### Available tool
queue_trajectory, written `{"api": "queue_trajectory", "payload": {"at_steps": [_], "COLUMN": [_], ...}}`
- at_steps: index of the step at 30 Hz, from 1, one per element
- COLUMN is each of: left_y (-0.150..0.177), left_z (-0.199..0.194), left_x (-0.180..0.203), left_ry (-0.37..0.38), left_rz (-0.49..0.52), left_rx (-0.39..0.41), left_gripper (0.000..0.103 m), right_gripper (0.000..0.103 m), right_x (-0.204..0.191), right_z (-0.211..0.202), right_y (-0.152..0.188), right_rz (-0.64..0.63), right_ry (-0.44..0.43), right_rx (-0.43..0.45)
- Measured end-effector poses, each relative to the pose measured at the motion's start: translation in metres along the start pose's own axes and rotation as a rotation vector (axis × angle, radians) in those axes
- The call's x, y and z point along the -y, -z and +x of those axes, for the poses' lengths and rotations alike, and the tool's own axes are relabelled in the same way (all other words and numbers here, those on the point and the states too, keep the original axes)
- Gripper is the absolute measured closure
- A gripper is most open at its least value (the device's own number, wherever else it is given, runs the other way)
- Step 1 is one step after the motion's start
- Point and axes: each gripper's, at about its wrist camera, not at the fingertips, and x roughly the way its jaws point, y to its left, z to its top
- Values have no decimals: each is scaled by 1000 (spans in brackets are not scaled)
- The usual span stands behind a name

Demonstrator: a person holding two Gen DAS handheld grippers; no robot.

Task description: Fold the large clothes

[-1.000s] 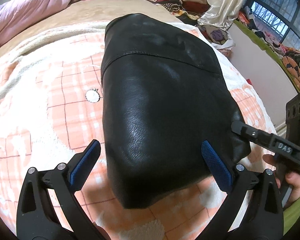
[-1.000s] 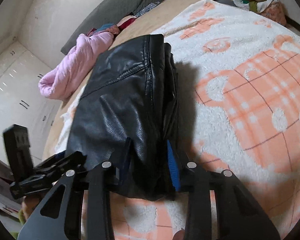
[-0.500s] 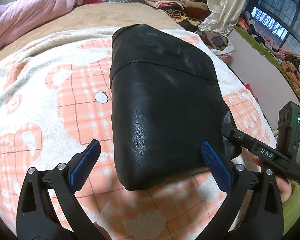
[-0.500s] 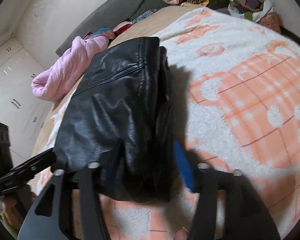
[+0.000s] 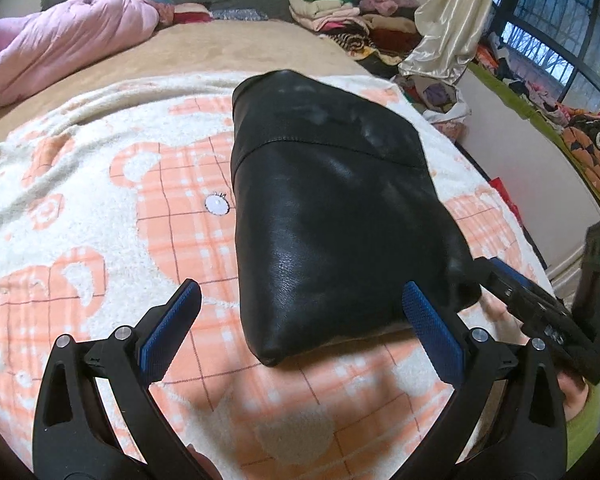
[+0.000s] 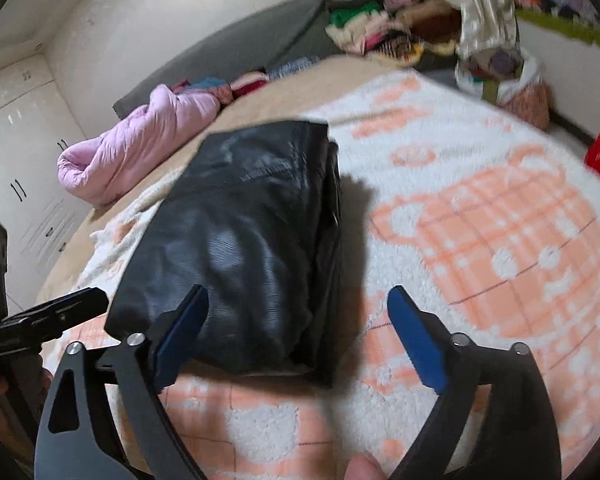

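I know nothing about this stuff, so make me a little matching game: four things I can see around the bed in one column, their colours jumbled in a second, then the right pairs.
Things:
1. folded leather jacket
2. rolled quilt
3. fleece blanket
4. pads of the left tool

Colours:
A. blue
B. white and orange
C. black
D. pink

Pairs: 1-C, 2-D, 3-B, 4-A
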Motion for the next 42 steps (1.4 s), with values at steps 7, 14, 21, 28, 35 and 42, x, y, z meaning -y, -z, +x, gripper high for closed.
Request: {"api": "queue_trajectory", "payload": {"at_steps": [7, 14, 21, 28, 35, 42], "left_y": [17, 45, 67, 80, 85, 90], "left_z": [-22, -42, -54, -65, -67, -65], "left_x": [7, 6, -1, 0, 0, 2], "left_ry": [-10, -29, -32, -32, -28, -48], "left_rz": [34, 41, 5, 11, 6, 17], "left_rx": [65, 98, 124, 142, 136, 125], "left_gripper": [8, 8, 8, 8, 8, 8], "right_gripper": [4, 4, 4, 4, 4, 4], "right_x": [-23, -42, -52, -46, -43, -43], "right_z": [-43, -73, -84, -86, -86, -84], "right_y": [20, 45, 68, 84, 86, 86], "right_rz": [-78, -133, -198, -195, -187, -192], "right_ry": [17, 14, 91, 103, 106, 109], "right_rx": [125, 164, 128, 101, 97, 89]}}
